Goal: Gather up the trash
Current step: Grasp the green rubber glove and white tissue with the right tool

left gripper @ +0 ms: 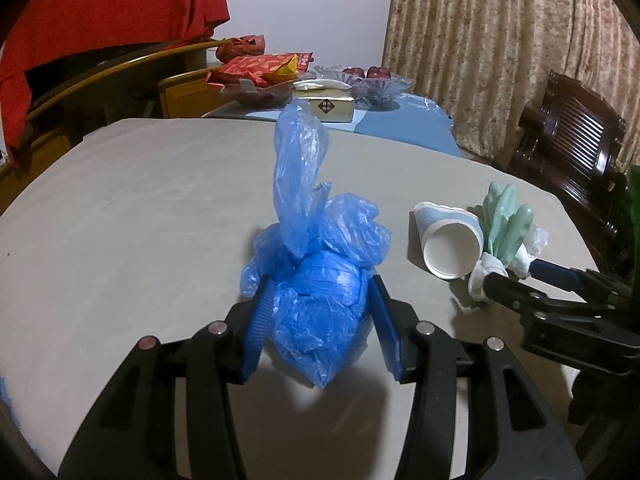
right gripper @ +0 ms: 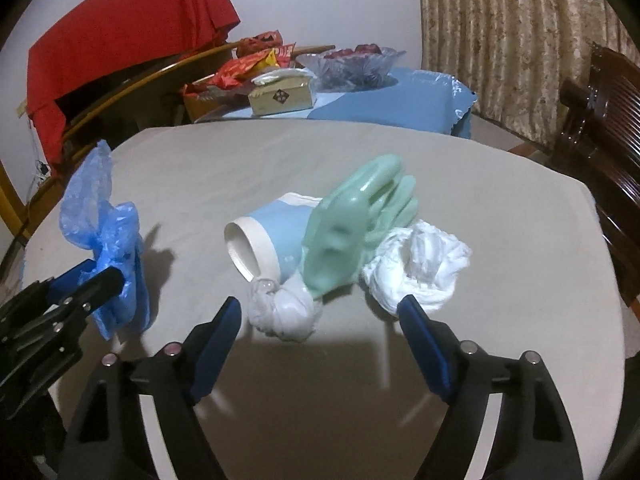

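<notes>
My left gripper (left gripper: 320,300) is shut on a crumpled blue plastic bag (left gripper: 316,280), held just above the grey table (left gripper: 140,220); the bag also shows at the left of the right wrist view (right gripper: 108,240). My right gripper (right gripper: 320,312) is open and empty, its jaws just short of a pile of trash: a tipped blue-and-white paper cup (right gripper: 268,236), a pale green rubber glove (right gripper: 348,228), a grey-white crumpled wad (right gripper: 284,312) and crumpled white tissue (right gripper: 416,276). The cup (left gripper: 448,240) and glove (left gripper: 504,216) show at the right of the left wrist view.
A lower table with a blue cloth (right gripper: 400,104) stands behind, holding a tissue box (right gripper: 280,98), a glass fruit bowl (right gripper: 352,64) and red snack bags (right gripper: 248,64). A dark wooden chair (right gripper: 600,140) is at the right. A red cloth (right gripper: 120,40) hangs at the back left.
</notes>
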Action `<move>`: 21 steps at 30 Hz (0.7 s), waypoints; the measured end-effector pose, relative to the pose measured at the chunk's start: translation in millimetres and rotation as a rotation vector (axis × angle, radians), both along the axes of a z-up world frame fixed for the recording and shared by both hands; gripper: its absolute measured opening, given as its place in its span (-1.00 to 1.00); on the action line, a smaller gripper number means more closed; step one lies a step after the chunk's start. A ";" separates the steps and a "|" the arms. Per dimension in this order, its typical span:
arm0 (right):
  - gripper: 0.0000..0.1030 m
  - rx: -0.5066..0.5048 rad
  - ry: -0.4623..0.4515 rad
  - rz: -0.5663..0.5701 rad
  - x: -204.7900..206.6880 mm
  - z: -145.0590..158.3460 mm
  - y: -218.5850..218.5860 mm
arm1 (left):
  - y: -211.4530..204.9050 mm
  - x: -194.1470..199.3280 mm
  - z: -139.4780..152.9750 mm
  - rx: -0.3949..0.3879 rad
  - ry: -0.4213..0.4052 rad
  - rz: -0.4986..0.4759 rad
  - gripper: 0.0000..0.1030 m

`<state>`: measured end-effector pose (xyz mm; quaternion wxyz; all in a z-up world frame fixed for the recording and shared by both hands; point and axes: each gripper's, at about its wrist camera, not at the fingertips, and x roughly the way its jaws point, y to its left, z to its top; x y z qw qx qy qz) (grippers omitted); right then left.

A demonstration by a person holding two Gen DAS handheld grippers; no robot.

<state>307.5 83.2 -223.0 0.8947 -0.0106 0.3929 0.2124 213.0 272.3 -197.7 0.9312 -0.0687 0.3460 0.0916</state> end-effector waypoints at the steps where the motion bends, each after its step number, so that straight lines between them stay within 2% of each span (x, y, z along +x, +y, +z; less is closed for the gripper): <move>1: 0.46 0.000 0.005 0.004 1.2 -1.5 1.5 | 0.1 0.1 0.0 0.000 0.001 0.000 -0.09; 3: 0.42 -0.006 0.008 0.013 4.7 -3.7 5.7 | 1.1 0.9 -1.3 -0.002 0.002 0.000 -0.09; 5: 0.26 -0.006 0.016 0.030 7.7 -4.5 8.6 | 1.3 1.3 -1.7 -0.003 0.004 0.000 -0.09; 8: -0.02 0.011 0.024 0.055 9.4 -2.8 6.3 | 0.1 2.0 -1.9 -0.002 0.005 -0.007 -0.09; 10: -0.33 0.039 0.043 0.073 8.7 -1.5 1.5 | -2.3 1.6 -1.6 -0.002 0.004 -0.010 -0.09; 21: -0.38 0.042 0.064 0.103 -24.8 9.8 -38.5 | -24.9 -5.6 4.1 -0.015 -0.002 -0.054 -0.09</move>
